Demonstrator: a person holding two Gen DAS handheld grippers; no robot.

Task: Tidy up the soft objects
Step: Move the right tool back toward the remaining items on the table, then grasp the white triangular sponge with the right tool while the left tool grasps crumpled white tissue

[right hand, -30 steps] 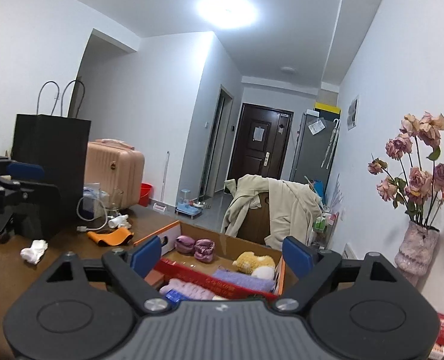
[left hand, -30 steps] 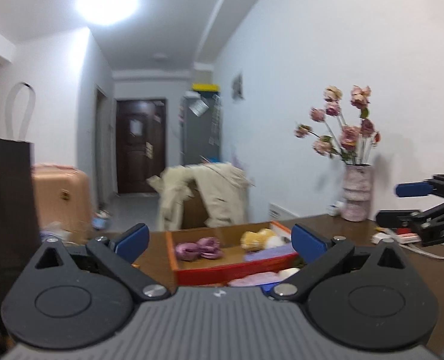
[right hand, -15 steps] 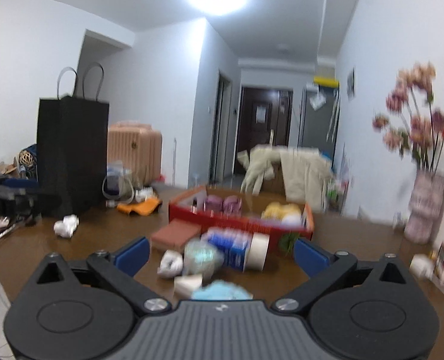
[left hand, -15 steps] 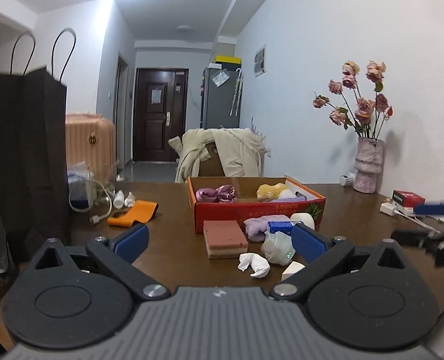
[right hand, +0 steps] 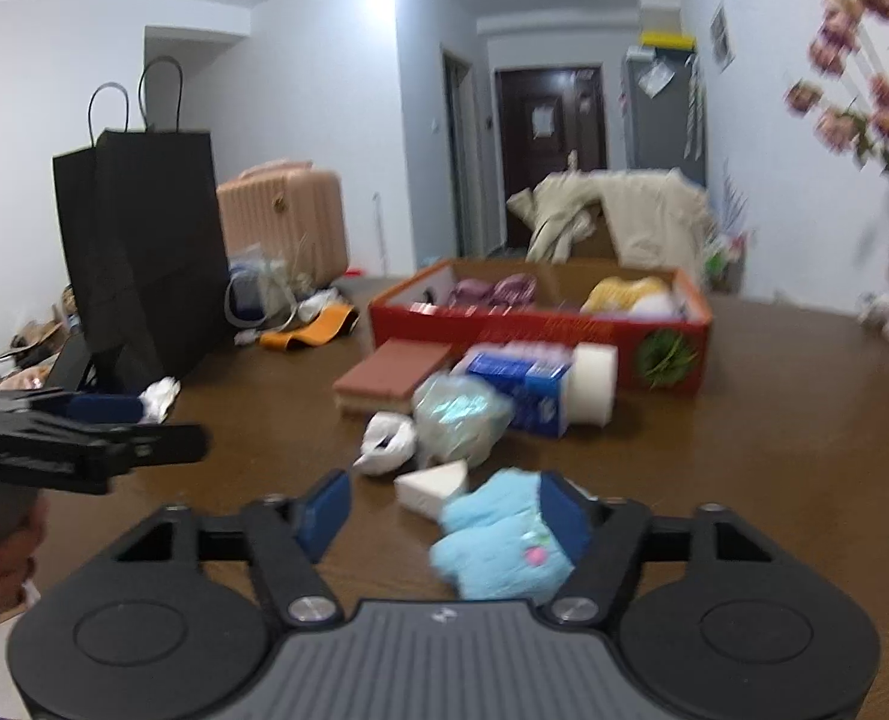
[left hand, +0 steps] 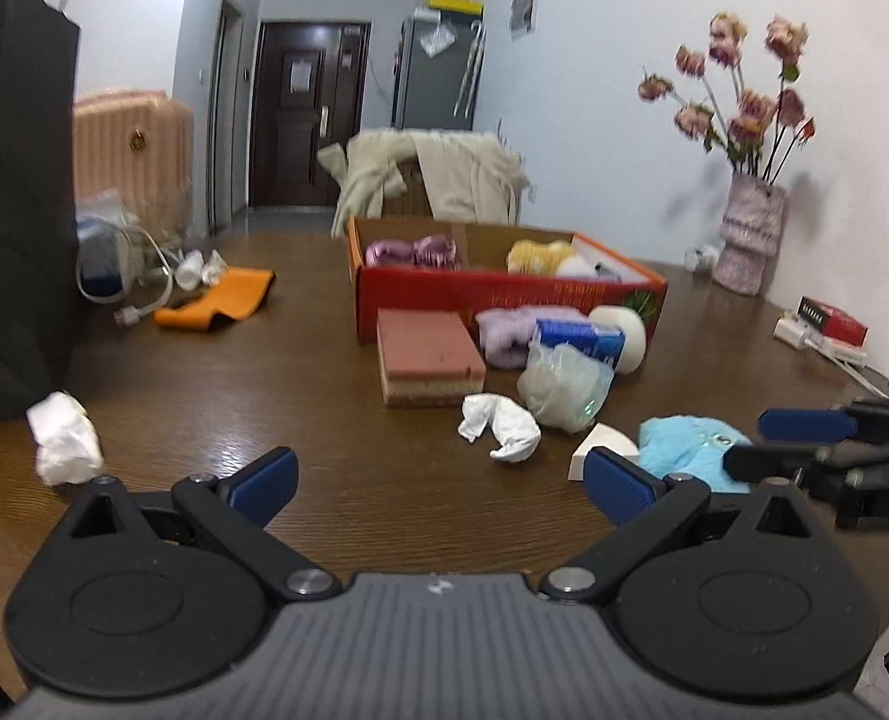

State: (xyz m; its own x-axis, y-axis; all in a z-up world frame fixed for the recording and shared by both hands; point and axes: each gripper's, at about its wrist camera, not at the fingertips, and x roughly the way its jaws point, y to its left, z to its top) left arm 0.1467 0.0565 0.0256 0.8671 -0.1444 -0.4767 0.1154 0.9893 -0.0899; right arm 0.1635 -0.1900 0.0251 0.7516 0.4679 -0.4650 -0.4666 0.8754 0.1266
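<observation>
Fingers (right hand: 564,516) of right gripper (right hand: 444,516) spread, straddling blue plush (right hand: 498,546)

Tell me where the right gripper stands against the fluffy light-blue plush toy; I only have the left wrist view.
Observer: In the right wrist view, the fluffy light-blue plush toy lies on the table between the right gripper's open jaws, against its right-hand one.
Operator: Check the plush for markings.
Observer: A small pink spot shows on the side facing the camera.
Operator: Describe my left gripper from outside.
Observer: The left gripper hovers above the table at the left edge of the view, and a bare hand grips its handle.
</observation>
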